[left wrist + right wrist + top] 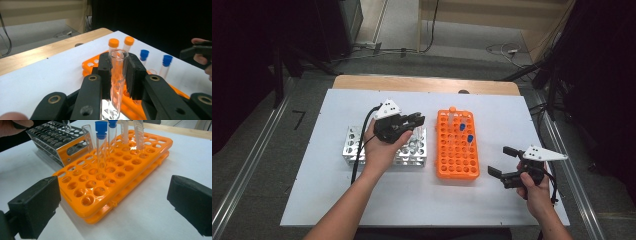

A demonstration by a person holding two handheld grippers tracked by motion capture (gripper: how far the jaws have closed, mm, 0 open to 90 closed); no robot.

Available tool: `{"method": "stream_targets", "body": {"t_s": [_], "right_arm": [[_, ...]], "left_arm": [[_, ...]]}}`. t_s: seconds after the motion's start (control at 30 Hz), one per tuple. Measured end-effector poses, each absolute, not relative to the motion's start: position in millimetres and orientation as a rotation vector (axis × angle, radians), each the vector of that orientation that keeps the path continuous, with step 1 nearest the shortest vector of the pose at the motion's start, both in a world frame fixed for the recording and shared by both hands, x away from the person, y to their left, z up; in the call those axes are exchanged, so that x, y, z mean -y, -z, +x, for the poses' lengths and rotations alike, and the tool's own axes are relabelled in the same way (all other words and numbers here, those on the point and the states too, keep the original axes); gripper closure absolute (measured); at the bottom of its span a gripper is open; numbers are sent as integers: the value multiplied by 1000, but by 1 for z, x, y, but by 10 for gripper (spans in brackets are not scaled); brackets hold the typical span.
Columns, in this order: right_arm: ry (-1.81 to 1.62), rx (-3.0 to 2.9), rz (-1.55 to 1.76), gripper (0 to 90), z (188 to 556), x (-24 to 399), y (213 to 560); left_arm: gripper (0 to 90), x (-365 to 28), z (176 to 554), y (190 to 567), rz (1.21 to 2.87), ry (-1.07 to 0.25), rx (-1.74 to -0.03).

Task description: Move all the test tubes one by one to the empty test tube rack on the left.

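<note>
**Uncapped tube in transit between racks**

White tabletop (337,200) in the high view: left gripper (412,121) hovers over the steel rack (353,145), beside the orange rack (457,167); right gripper (502,162) waits released.

Left gripper view: pads clench an uncapped glass tube (117,75), upright.

Right gripper view: empty holes (87,200) abound. Next, likely lowering the tube squarely into one.

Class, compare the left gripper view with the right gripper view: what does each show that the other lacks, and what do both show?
Left gripper view alone: an uncapped clear tube clamped upright between the left gripper pads, and the tubes' orange caps.

Right gripper view alone: the right gripper with jaws wide apart and nothing between them, and the metal rack.

Both: the orange rack, blue-capped tubes, and the white table.
</note>
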State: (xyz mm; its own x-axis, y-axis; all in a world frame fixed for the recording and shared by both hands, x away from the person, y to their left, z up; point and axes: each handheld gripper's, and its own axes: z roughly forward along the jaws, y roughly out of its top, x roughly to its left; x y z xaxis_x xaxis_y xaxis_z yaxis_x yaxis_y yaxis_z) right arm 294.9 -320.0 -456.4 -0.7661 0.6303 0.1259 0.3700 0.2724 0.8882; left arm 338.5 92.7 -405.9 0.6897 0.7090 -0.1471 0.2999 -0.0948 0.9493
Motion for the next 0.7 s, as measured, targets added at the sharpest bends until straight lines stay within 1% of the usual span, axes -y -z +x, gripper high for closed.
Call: {"method": "stream_targets", "body": {"t_s": [0.37, 0.7], "right_arm": [[-1487, -2293, 930, 0, 296, 320, 457], [-1477, -2299, 931, 0, 296, 320, 458]], "left_arm": [[763, -89, 358, 419, 1658, -478, -890], [762, -79, 360, 428, 1756, -477, -895]]}}
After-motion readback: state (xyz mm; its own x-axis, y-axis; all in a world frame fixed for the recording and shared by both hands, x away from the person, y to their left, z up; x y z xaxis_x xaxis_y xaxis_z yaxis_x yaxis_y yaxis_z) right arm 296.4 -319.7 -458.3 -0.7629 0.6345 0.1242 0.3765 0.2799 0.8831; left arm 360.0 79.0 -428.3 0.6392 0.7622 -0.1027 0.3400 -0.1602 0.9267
